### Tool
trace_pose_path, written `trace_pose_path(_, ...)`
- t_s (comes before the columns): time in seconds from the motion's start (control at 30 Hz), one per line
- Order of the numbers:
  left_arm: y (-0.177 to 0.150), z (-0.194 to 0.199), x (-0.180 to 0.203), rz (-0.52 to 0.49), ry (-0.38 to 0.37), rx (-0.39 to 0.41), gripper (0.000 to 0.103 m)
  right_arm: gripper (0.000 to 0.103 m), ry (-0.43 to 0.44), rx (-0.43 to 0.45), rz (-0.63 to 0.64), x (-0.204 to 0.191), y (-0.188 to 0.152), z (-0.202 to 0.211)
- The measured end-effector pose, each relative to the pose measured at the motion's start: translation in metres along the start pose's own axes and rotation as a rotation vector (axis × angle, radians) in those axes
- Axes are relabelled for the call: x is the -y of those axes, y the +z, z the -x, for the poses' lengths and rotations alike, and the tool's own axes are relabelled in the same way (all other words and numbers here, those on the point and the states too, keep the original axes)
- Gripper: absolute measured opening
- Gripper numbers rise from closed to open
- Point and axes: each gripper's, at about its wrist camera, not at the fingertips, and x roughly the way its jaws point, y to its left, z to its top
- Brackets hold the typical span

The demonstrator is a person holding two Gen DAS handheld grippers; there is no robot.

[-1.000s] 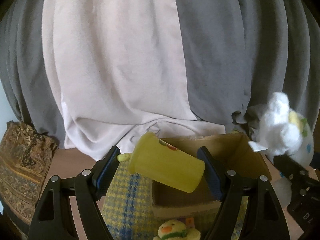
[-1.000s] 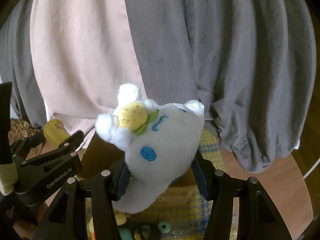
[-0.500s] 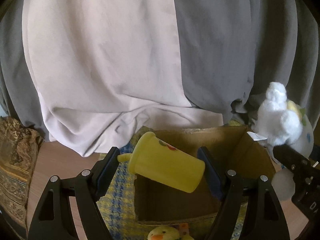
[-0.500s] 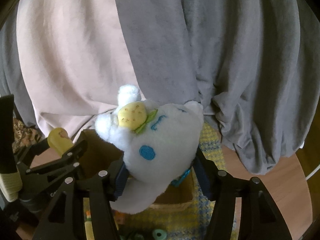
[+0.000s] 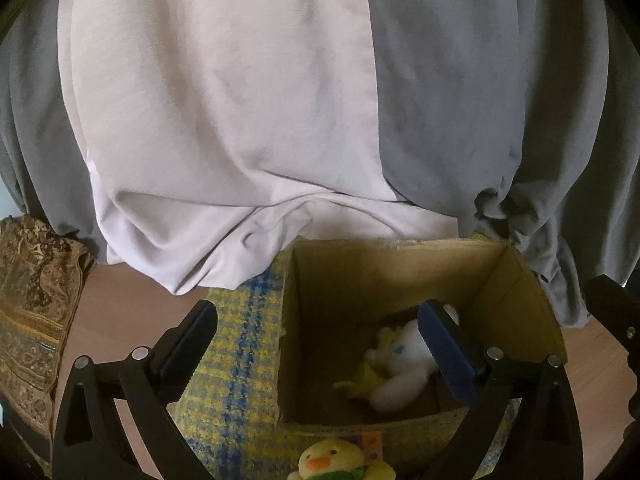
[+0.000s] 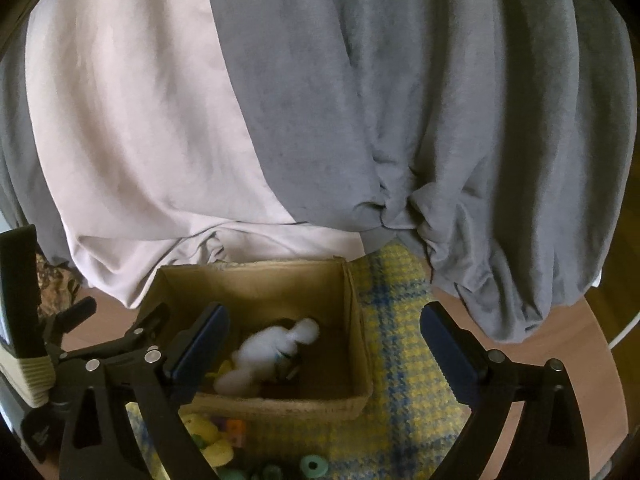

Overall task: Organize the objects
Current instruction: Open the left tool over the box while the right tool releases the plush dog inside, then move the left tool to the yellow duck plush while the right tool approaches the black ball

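My left gripper (image 5: 320, 344) and right gripper (image 6: 324, 340): black angular frames, silver screws, dark blue, seemingly ribbed pads (image 5: 444, 348).

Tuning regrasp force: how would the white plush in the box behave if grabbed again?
The white plush toy looks soft and fuzzy, so it will probably squash and flop. It is likely light. Slumped on the cardboard box floor, it is unlikely to roll.
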Motion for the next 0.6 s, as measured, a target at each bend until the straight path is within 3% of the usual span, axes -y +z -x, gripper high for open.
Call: trace_pose_path(0.6,-0.038,0.048,-0.012,0.002,0.032,0.036,0.102,0.097,0.027,0.006,-0.019,0.002,-0.039,0.039)
